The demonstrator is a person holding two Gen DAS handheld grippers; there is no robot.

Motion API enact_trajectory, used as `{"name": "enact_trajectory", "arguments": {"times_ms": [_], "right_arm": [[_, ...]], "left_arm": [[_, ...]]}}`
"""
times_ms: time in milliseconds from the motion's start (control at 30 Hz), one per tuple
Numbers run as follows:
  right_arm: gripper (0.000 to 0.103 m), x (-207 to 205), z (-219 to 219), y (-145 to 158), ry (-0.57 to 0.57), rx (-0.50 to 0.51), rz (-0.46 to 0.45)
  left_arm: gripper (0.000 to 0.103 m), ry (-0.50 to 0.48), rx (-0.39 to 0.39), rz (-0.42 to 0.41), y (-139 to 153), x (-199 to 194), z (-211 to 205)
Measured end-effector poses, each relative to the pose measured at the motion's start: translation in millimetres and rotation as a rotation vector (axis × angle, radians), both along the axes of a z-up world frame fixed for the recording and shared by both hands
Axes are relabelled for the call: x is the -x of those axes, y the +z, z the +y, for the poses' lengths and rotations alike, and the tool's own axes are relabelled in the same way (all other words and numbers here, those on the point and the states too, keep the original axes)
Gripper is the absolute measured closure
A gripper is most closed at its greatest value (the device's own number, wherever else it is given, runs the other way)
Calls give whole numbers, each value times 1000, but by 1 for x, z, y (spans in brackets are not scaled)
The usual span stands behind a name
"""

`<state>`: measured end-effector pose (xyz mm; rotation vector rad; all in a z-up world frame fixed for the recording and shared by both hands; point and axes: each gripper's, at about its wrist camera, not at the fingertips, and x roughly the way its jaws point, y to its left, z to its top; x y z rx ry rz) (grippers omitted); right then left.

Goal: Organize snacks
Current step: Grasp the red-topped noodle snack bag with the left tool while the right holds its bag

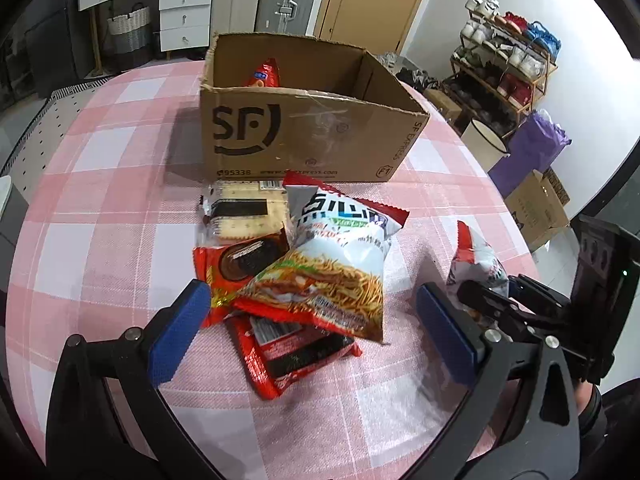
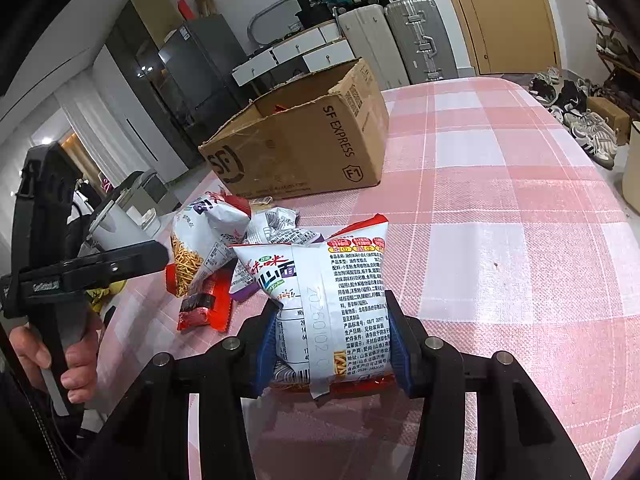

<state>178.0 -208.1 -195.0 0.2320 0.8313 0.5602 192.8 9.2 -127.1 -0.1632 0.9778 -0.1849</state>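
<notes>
An open SF cardboard box (image 1: 304, 136) stands on the pink checked table, with a red snack pack (image 1: 265, 74) inside. In front of it lies a pile: a noodle snack bag (image 1: 336, 264), a cracker pack (image 1: 244, 212), a red cookie pack (image 1: 232, 270) and a red-black pack (image 1: 288, 348). My left gripper (image 1: 316, 332) is open, its jaws either side of the pile. My right gripper (image 2: 332, 344) is shut on a white noodle snack bag (image 2: 332, 292), held above the table; it also shows in the left wrist view (image 1: 478, 262). The box shows in the right wrist view (image 2: 304, 148).
The table (image 2: 500, 220) stretches to the right of the box. A shoe rack (image 1: 504, 68), a white bin (image 1: 486, 140) and a purple bag (image 1: 532, 152) stand beyond the table's right edge. Drawers and suitcases line the back wall.
</notes>
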Motion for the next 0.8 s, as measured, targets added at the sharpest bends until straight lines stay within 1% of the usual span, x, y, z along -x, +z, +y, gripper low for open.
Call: {"name": "enact_trajectory", "arguments": {"times_ms": [200,267,367,567,700,800], "right_arm": [[56,-2,-7,-3,-18,-12,15],[56,-2,-7,-3,-21,-7,13],[56,-3,-9,-3,-29,-6,14],[56,-4,-16,-4,-46,-20,20],[56,-7,-15,-2,-49,-5,20],[56,-9,-15,0,-52,-3,18]], "left_arm": [[1,-3,-33,21,-5,-18,-8],[1,-15,-35,38,-6,-24,-11],[1,-32,-61,42,-8,-32,-18],[1,-35,-44,67,-14,-46,-22],[1,-44,-44,72,-17,-50,-22],[1,-46,-20,74,-17,-53,-20]]}}
